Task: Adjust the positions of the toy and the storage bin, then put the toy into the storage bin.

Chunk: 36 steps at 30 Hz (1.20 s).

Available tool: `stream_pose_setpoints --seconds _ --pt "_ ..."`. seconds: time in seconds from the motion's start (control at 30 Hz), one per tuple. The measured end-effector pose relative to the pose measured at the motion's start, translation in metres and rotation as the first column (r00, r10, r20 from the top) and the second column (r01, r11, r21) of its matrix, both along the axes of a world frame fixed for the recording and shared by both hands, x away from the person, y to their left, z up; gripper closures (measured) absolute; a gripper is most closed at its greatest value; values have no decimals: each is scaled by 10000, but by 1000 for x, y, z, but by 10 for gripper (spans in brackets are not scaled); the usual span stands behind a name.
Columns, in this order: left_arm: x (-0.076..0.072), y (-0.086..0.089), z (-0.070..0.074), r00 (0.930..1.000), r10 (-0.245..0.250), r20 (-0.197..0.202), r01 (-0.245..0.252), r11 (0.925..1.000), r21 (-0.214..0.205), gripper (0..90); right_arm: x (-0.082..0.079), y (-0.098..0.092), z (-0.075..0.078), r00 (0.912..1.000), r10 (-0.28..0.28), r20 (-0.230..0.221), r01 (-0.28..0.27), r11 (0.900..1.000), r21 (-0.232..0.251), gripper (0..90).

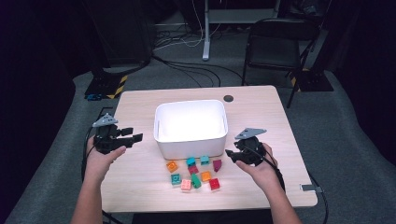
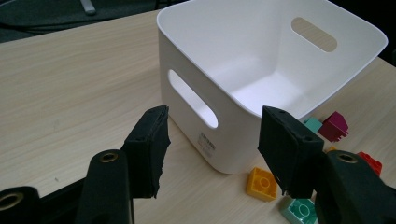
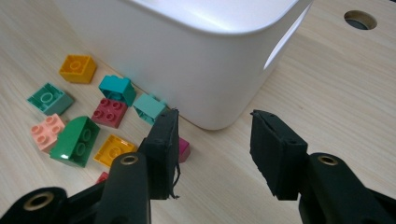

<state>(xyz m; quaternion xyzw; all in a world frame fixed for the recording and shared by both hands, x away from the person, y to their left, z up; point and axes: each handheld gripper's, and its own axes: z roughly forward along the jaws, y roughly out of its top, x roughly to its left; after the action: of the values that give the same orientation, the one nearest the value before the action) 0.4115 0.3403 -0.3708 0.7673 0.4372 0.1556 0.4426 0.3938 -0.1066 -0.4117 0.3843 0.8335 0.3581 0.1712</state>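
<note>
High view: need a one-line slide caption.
Two hand-held grippers, left and right, flank a white bin on a wooden table, loose coloured blocks before it.

White bin (image 1: 190,122), bright blocks on pale wood-grain table (image 1: 261,107).
Blocks: orange (image 1: 172,166), teal (image 1: 191,161), magenta (image 1: 217,164), pink (image 1: 186,185), green (image 1: 196,181), red (image 1: 214,184).

High view looks down over the table; both gripper views sit low, sharing the white bin (image 1: 190,126).
</note>
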Motion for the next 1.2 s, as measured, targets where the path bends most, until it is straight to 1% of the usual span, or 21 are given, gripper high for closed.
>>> stream_pose_setpoints --seconds 0.1,0.13,0.17,0.2,0.27,0.3,0.4,0.53,0.63,0.73,0.8,0.87,0.9,0.93,0.97,1.0,1.03,1.07,1.1,1.17,1.2 --pt "2 0 0 10000 -65 -4 65 10000 9 413 -1 1 -4 9999 -119 7 119 9999 -2 519" --pt "2 0 0 10000 -62 -1 62 10000 -3 413 -2 0 -6 9998 -158 78 157 9998 98 519" --pt "3 0 0 10000 -68 45 68 10000 12 411 -3 -1 -10 9998 -212 40 210 9993 320 519" --pt "3 0 0 10000 -75 49 75 10000 -14 411 -3 -1 -10 9998 -212 40 210 9993 320 519" --pt "6 -2 0 9999 -142 -21 141 9999 -57 403 -5 -3 -15 9996 -279 97 276 9993 244 525" --pt "6 -2 0 9999 -142 -21 141 9999 -57 402 -5 -3 -15 9996 -279 97 276 9993 244 525" --pt "8 -2 -2 9997 -223 -61 223 9998 1 403 -4 -3 -23 9993 -361 130 358 9992 204 535" --pt "9 0 -3 10000 -58 -15 58 10000 -34 405 -1 1 -35 9990 -448 -63 449 9987 234 550" --pt "9 1 -4 10000 38 9 -38 10000 -56 406 0 7 -45 9994 -315 -175 317 9994 158 555" --pt "7 4 -3 9999 116 61 -116 9999 -58 406 1 11 -49 9998 -172 -125 173 9998 76 555" --pt "5 7 -3 9999 157 71 -157 9999 -43 406 0 16 -52 9995 -187 -260 193 9996 212 558" --pt "4 9 -3 9996 245 121 -243 9996 -115 406 0 18 -53 9994 -169 -293 175 9997 193 558" --pt "4 10 -3 9996 269 117 -268 9995 -138 406 1 21 -58 9997 15 -237 -12 9999 120 556" --pt "4 11 -3 9996 272 116 -270 9996 -126 406 1 24 -60 9993 -22 -360 27 9999 129 554" --pt "3 11 -3 9995 308 94 -306 9995 -123 406 2 25 -62 9987 71 -498 -65 9999 109 552" --pt "3 11 -3 9995 308 94 -306 9995 -123 406 2 25 -62 9987 71 -498 -65 9999 109 552" --pt "2 12 -4 9996 274 110 -273 9996 -62 406 3 30 -66 9978 127 -644 -118 9998 144 544" --pt "2 12 -4 9994 318 99 -317 9995 -74 406 3 30 -66 9978 127 -644 -118 9998 144 544" --pt "2 13 -4 9993 357 72 -357 9994 -48 406 3 32 -68 9971 86 -752 -73 9998 176 535" --pt "2 15 -3 9987 494 153 -492 9987 -95 406 3 36 -74 9971 12 -758 -1 9999 135 498" --pt "2 15 -3 9987 494 153 -492 9987 -95 406 3 36 -74 9971 12 -758 -1 9999 135 498"
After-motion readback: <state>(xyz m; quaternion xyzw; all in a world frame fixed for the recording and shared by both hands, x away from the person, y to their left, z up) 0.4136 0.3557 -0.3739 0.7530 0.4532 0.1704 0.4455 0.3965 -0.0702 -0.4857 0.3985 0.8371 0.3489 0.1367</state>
